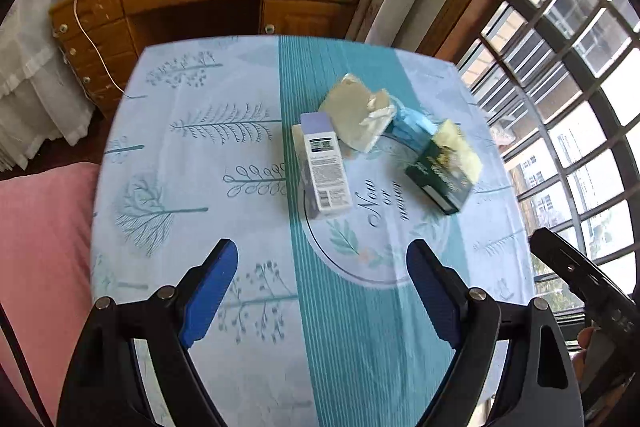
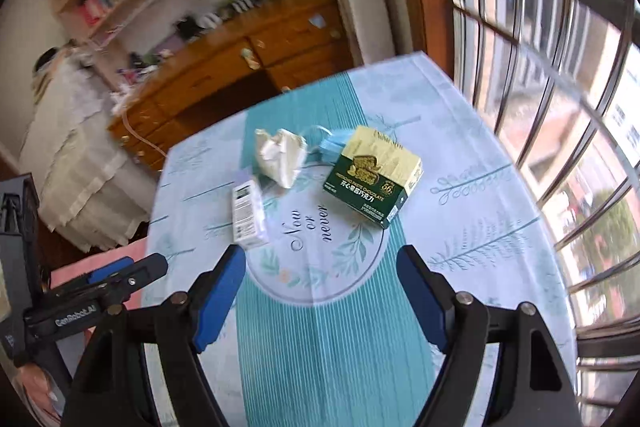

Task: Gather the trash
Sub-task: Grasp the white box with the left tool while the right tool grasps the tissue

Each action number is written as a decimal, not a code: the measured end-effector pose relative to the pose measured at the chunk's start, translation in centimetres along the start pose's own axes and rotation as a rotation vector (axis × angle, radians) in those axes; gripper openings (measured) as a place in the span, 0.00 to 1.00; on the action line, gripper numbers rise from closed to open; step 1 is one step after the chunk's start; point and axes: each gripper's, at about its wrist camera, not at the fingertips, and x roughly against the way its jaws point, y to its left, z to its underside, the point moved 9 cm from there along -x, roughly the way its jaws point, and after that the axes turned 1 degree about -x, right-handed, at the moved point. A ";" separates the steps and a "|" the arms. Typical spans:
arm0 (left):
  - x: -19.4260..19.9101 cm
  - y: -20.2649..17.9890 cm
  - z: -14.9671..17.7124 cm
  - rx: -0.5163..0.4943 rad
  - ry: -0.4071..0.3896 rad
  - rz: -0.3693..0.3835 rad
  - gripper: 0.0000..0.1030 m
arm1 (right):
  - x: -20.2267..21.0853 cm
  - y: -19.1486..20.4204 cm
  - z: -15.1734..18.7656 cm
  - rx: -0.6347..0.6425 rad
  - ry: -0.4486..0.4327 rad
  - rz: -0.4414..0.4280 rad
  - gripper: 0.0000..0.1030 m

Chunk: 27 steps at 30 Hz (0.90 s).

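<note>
Both the left gripper (image 1: pixel 322 291) and right gripper (image 2: pixel 320 291) hover with jaws apart and empty over the table (image 1: pixel 180 187). At twelve o'clock lie a white carton (image 1: pixel 324 171), crumpled paper (image 2: pixel 282 157) and a green chocolate box (image 2: pixel 374 181).

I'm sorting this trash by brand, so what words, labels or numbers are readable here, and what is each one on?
"Now or never": tablecloth, printed inside its circle.
"GenRobot.AI": side of the left tool.
"PISTACHIO PASTE CHOCOLATE" and "66": green chocolate box. The Chinese line above them is legible; its other print is too small.
White-and-purple carton: barcode and fine print, too small to read.
</note>
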 end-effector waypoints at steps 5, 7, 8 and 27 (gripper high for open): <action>-6.5 0.9 -2.8 0.042 0.084 0.008 0.82 | -4.1 1.4 -2.2 -0.005 0.017 0.007 0.76; -8.3 0.9 -3.4 0.059 0.114 0.015 0.82 | -5.4 1.9 -3.3 -0.004 0.019 0.005 0.76; -9.1 0.8 -3.7 0.069 0.129 0.021 0.82 | -6.2 2.1 -3.9 -0.013 0.023 0.002 0.76; -14.5 4.6 -4.9 0.164 0.150 -0.009 0.35 | -16.3 4.1 -8.3 -0.016 0.095 -0.038 0.76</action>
